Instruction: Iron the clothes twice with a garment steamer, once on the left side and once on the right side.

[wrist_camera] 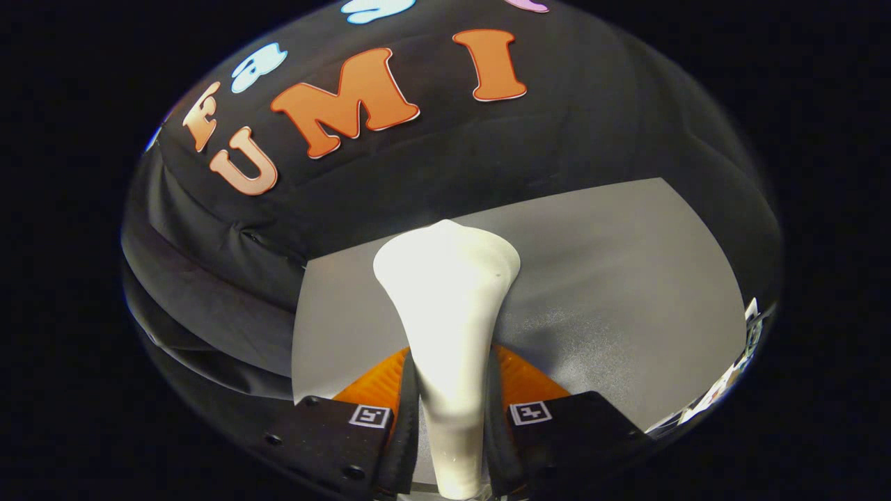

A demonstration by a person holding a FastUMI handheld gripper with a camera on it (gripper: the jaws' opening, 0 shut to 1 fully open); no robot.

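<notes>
Between the two fingers of the gripper (451, 417) stands a white garment steamer (449, 313), and the jaws are closed narrow on its handle, one finger pressing at each side. This handle is slim and smooth, with a slightly glossy plastic surface. It grows wider as it goes away from the fingers, and it ends in a broad, rounded head, so the whole shape looks like a funnel or a trumpet. On the head one tiny dark dot is visible.

Each finger (518, 431) has a black outer body with small screws and a little square marker in black and white. On the inner side, the pads are dark and seem soft, and behind them there are orange parts with fine ribs.

Under the steamer and beyond it lies a grey surface (626, 292). It is flat and matt, with a fine grainy look where the light falls on it, and its far edge is straight. The steamer throws a soft shadow on it, just beside the head.

Beyond the grey surface hangs the black cloth wall (592, 118) of the booth. This cloth is dull, and at the lower part it makes folds and wrinkles.
</notes>
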